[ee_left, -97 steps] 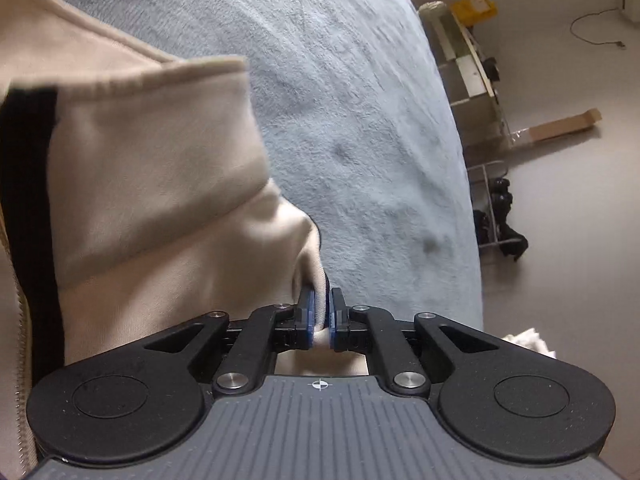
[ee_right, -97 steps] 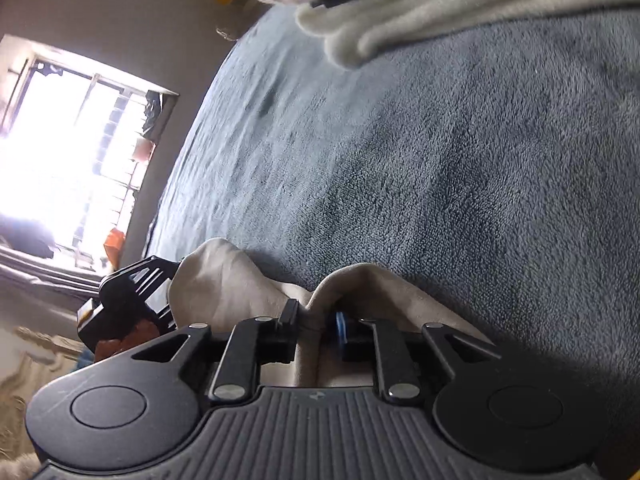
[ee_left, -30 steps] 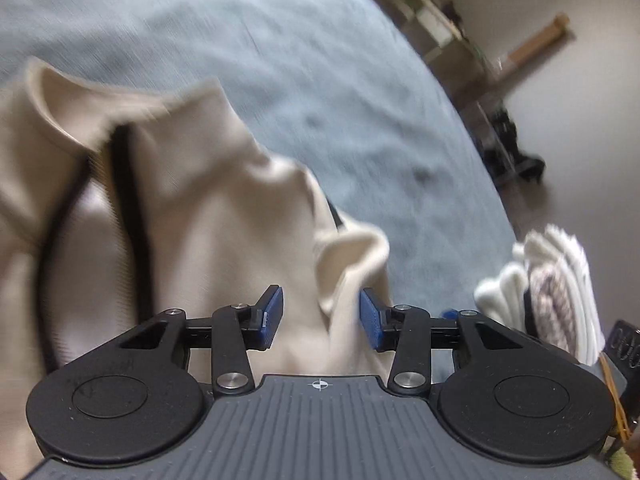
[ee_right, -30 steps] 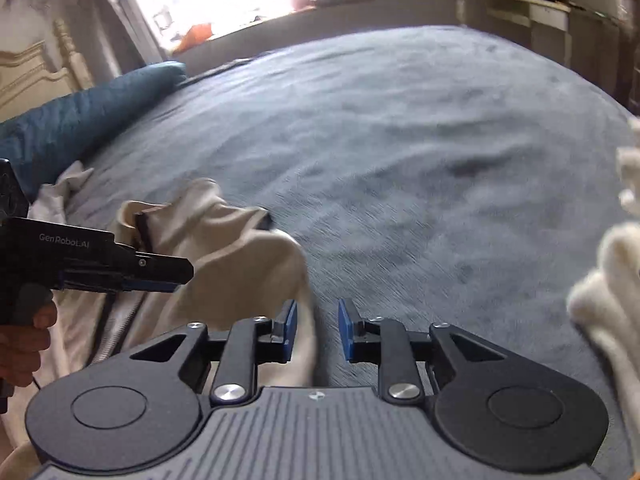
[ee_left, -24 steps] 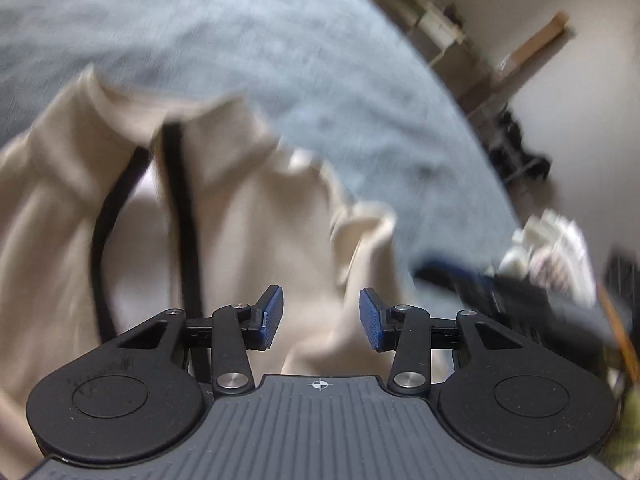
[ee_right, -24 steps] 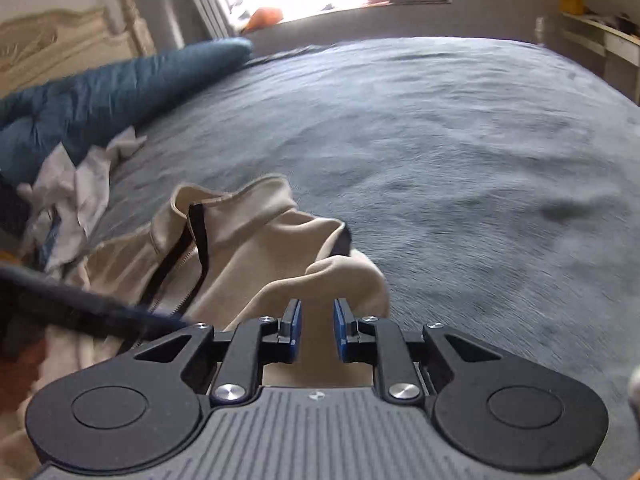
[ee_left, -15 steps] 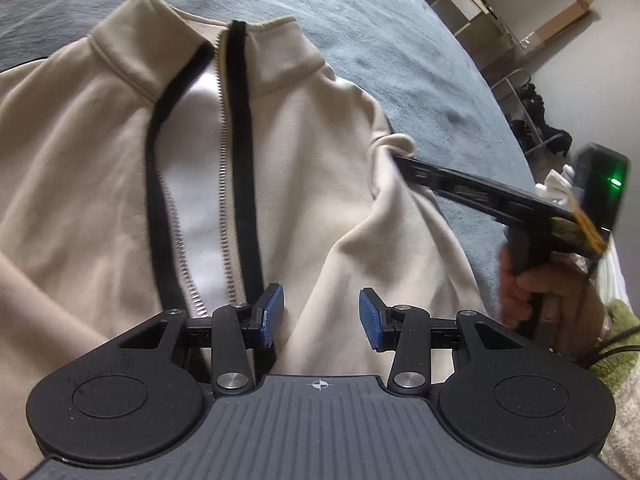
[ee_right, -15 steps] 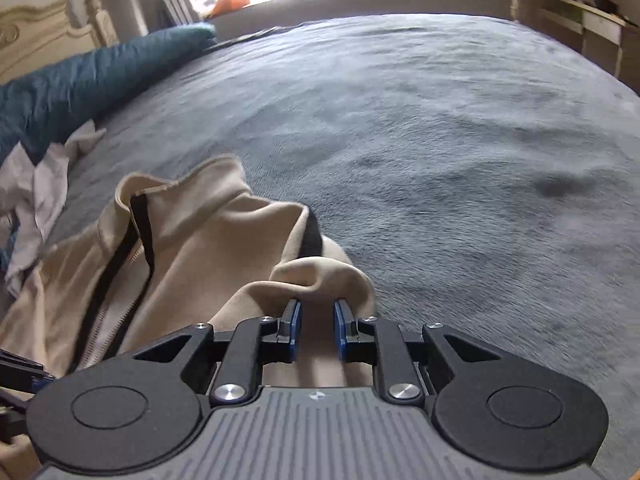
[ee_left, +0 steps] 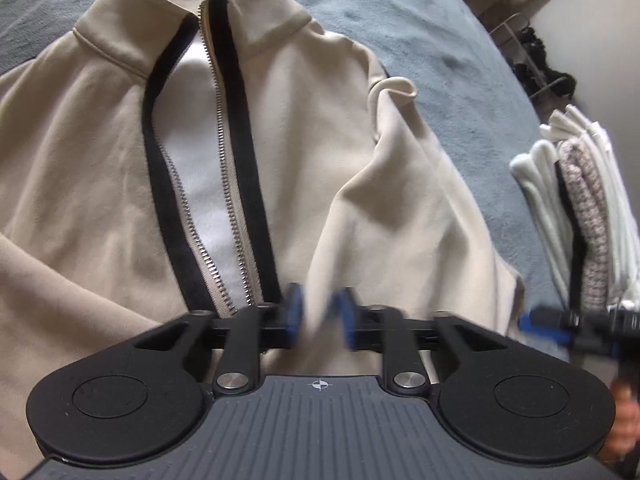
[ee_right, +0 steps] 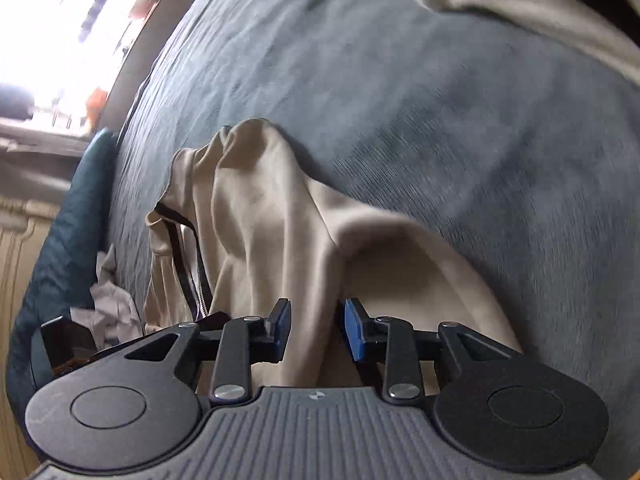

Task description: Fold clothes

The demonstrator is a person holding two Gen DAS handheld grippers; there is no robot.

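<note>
Currently we see the beige zip jacket (ee_left: 104, 168) lying front-up on the grey-blue bedspread (ee_left: 400, 16), zipper partly undone, collar away from us. Left gripper (ee_left: 319, 316) is motion-blurred, its jaws closing on a ridge of jacket fabric just right of the zipper. Right gripper (ee_right: 316, 330) has been opening; its pads stand apart, jacket fabric between them. Folded clothes stack (ee_left: 580, 216) sits at right.

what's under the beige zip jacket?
The beige zip jacket lies on a blue-grey blanket, which shows past its collar and right edge. Inside the half-open zipper, only white lining shows. Whatever is beneath the jacket's body is covered.
</note>
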